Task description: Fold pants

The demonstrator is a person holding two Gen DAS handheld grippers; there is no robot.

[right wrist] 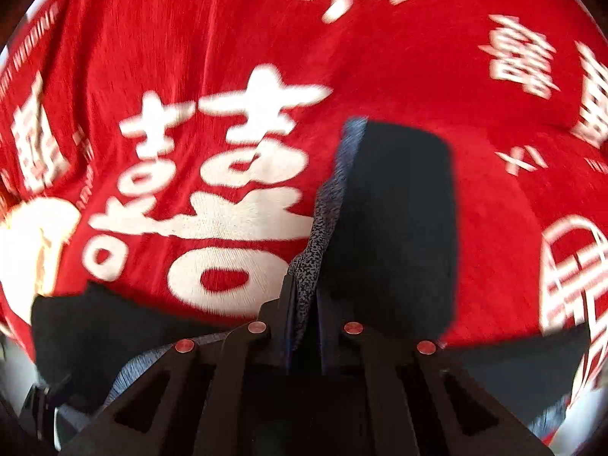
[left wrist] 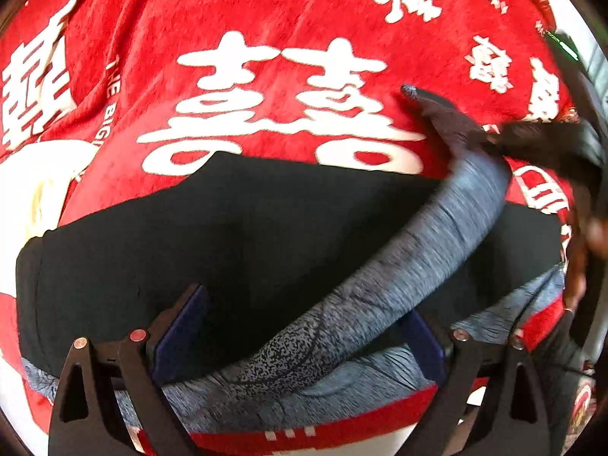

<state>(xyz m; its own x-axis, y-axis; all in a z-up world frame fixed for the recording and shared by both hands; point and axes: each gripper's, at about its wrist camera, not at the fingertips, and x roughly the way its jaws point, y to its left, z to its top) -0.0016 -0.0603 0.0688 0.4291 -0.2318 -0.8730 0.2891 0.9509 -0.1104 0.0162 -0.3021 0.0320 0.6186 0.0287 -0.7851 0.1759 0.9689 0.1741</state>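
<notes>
Black pants (left wrist: 228,228) with a grey speckled lining lie across a red blanket. My left gripper (left wrist: 304,334) stands open over their near edge, blue pads wide apart, with grey fabric running between them untouched. A grey strip (left wrist: 437,235) of the pants rises to the right, where my right gripper (left wrist: 505,140) pinches it; a dark corner pokes out past its tips. In the right wrist view, the right gripper (right wrist: 306,304) is shut on the pants (right wrist: 399,209), and a black and grey fold hangs from its closed fingers above the blanket.
The red blanket (left wrist: 266,19) with large white characters covers the whole surface (right wrist: 190,38). White bedding (left wrist: 22,197) shows at the left edge. A person's hand (left wrist: 581,266), blurred, is at the far right behind the right gripper.
</notes>
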